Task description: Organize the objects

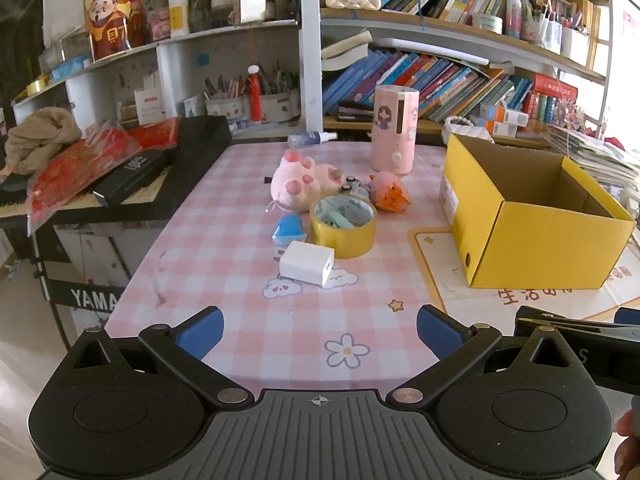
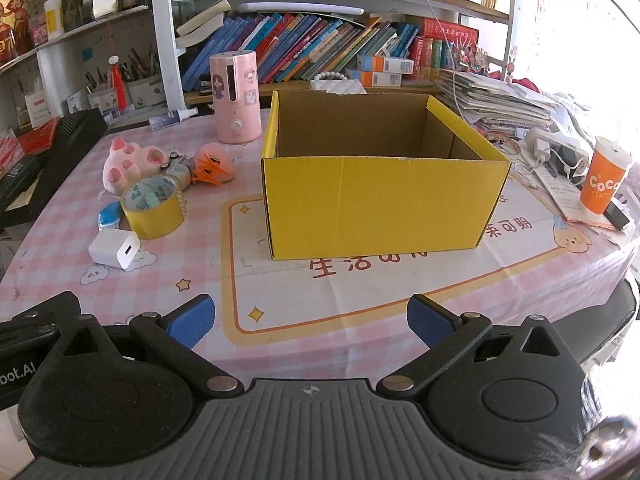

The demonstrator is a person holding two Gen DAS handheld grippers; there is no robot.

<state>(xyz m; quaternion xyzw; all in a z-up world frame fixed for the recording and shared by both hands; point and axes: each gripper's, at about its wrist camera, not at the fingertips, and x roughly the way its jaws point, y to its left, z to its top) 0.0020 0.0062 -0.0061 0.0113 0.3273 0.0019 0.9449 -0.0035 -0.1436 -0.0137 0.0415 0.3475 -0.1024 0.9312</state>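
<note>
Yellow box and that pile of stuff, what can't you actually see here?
- Yellow box floor: both views, hidden by its own walls.
- Item inside the tape roll: both views, mostly hidden by the roll.
- Small objects behind the pink plush: too small to identify.

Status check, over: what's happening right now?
Both hand-held grippers open, empty. Yellow box open; white charger, tape roll on table. Nothing in the way.
</note>
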